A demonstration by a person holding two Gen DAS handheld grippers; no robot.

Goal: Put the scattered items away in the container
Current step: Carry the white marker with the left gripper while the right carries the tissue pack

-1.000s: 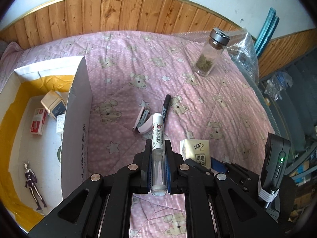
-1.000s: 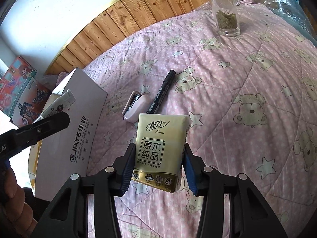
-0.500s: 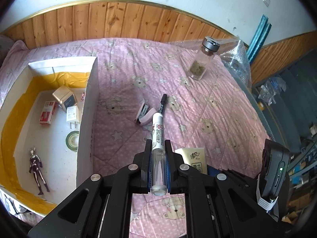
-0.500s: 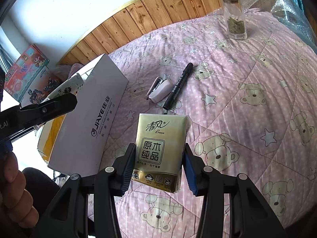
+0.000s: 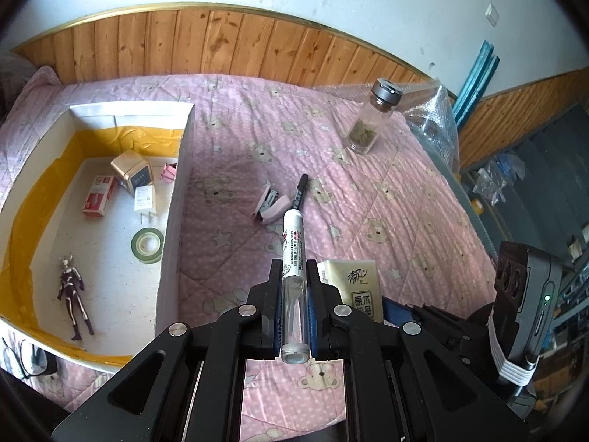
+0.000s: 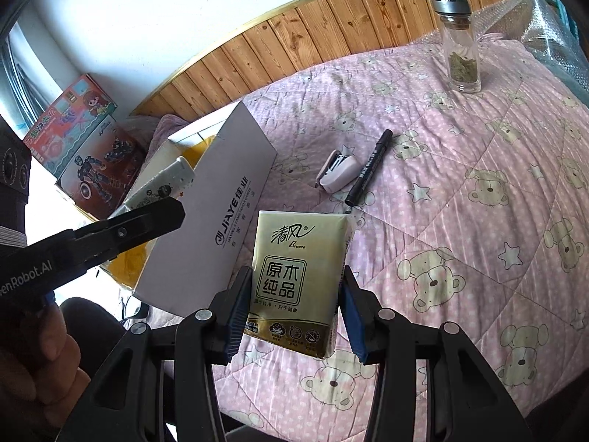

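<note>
My left gripper (image 5: 293,276) is shut on a white marker pen (image 5: 293,250) that points forward, held above the pink quilt beside the white cardboard box (image 5: 173,221). My right gripper (image 6: 294,283) is shut on a gold tissue pack (image 6: 294,283), upright between its blue pads, near the box's outer wall (image 6: 217,221). The tissue pack (image 5: 359,287) also shows at the left wrist view's lower right. On the quilt lie a pink stapler (image 5: 268,206) and a black marker (image 5: 299,193). A glass jar (image 5: 371,121) with a grey lid stands farther back.
The box holds a figurine (image 5: 73,291), a green tape roll (image 5: 147,246), a white charger (image 5: 144,200), a red pack (image 5: 97,200) and a gold tin (image 5: 132,171). Bubble wrap (image 5: 430,118) lies at the bed's right edge. Toy boxes (image 6: 81,147) stand behind the container.
Both grippers have risen and drawn back with their items. The box's inside has come much further into the left wrist view. The stapler and black marker look farther away.
</note>
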